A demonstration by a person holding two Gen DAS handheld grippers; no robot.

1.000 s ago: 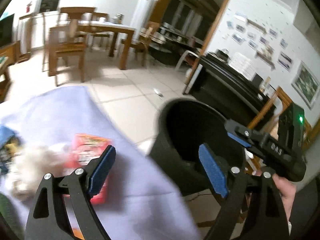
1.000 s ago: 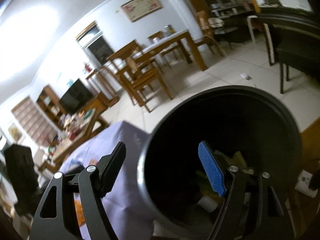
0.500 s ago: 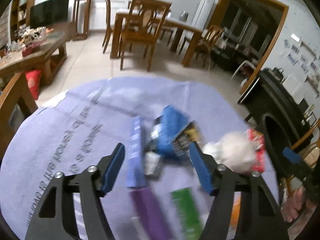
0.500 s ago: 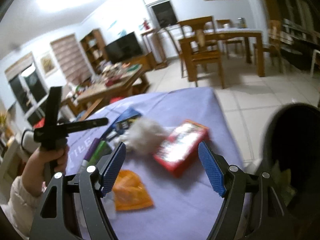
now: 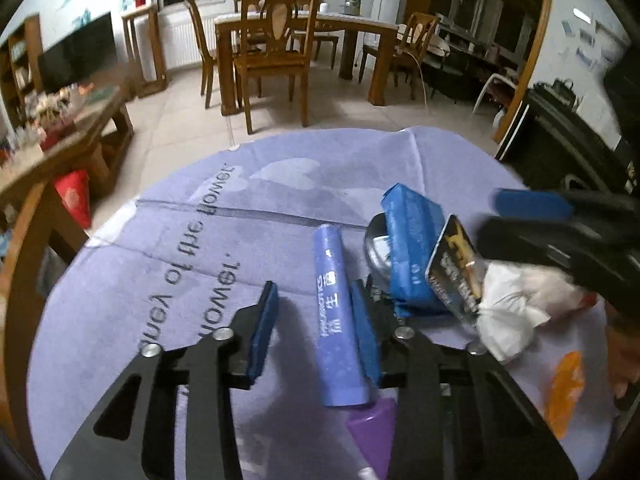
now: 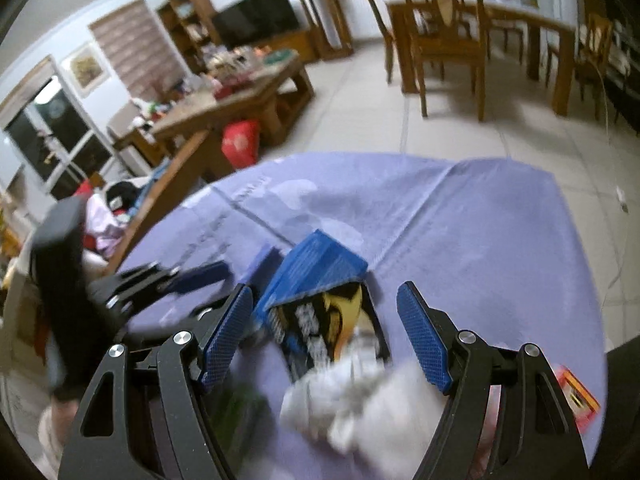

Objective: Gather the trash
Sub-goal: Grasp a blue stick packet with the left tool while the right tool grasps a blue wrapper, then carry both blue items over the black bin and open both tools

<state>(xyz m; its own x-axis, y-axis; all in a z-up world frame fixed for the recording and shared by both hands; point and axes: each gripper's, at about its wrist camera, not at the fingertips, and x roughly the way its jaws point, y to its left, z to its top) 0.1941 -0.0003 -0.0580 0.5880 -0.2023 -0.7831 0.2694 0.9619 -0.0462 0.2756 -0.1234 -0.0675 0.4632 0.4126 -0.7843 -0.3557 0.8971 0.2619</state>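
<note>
Living/dining room, tiled floor, wooden dining table and chairs [image 5: 276, 56] at the back; work surface is a table under a lilac cloth [image 5: 160, 280] with printed text. Left gripper [image 5: 314, 332] low over the cloth, jaws apart, nothing clamped; a blue-violet tube [image 5: 336, 320] lies lengthwise between its pads, close against the right pad. Right of the tube sits a trash pile: blue pack [image 5: 412, 248], dark snack packet [image 5: 456, 268] leaning on it, crumpled white tissue [image 5: 508, 316] just beside the packet, orange wrapper [image 5: 564, 388] further right, purple item [image 5: 372, 432] near the tube's end. Right gripper [image 6: 328, 340] also spread wide, holding nothing, hovering over the tissue [image 6: 360, 404] and packet [image 6: 332, 332]. Red carton [image 6: 576, 396] at the cloth's right edge.
</note>
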